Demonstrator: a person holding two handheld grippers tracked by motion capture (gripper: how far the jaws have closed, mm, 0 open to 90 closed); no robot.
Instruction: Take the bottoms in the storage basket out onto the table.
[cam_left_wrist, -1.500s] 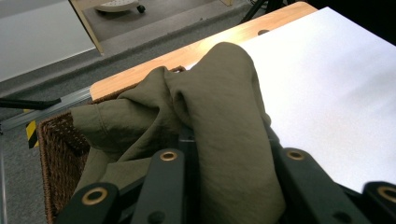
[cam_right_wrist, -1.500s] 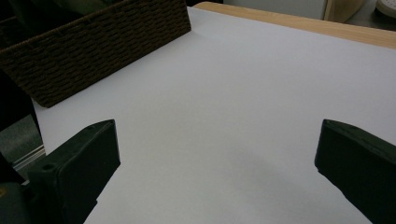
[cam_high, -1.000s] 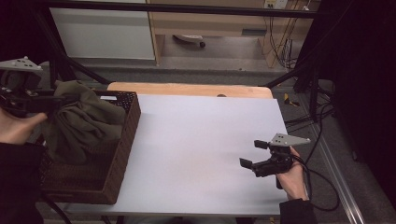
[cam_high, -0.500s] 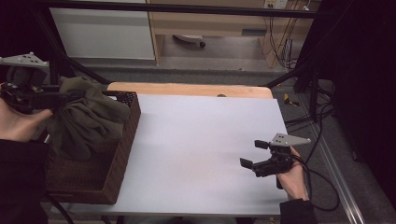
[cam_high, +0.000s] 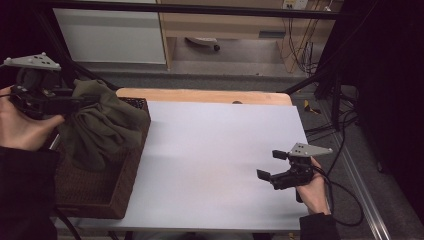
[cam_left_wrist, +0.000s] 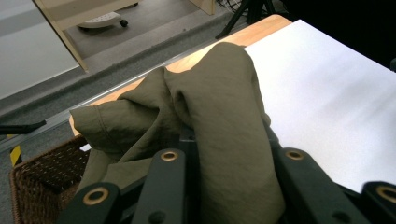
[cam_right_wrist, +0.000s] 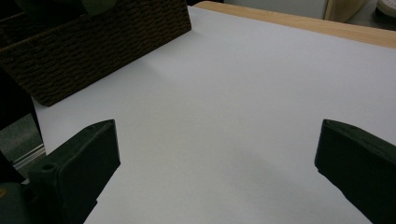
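While the left gripper is clamping one crumpled olive cloth over one woven brown basket at left of frame, the right gripper is hovering open-jawed above the smooth white tabletop.

A lab set up for recording, as I see it from my remote station. The surface is a wooden table under a plain white sheet, ringed by a black metal frame and dark drapes. Loose cables trail over grey floor behind it, with yellow-black hazard tape stuck at one frame leg. White and pale-wood cabinets stand at the back, a castor foot of a chair or stand tucked between them. I work with hand-held grippers, each capped with a grey tracking plate and wired up: research gear, not household fittings.
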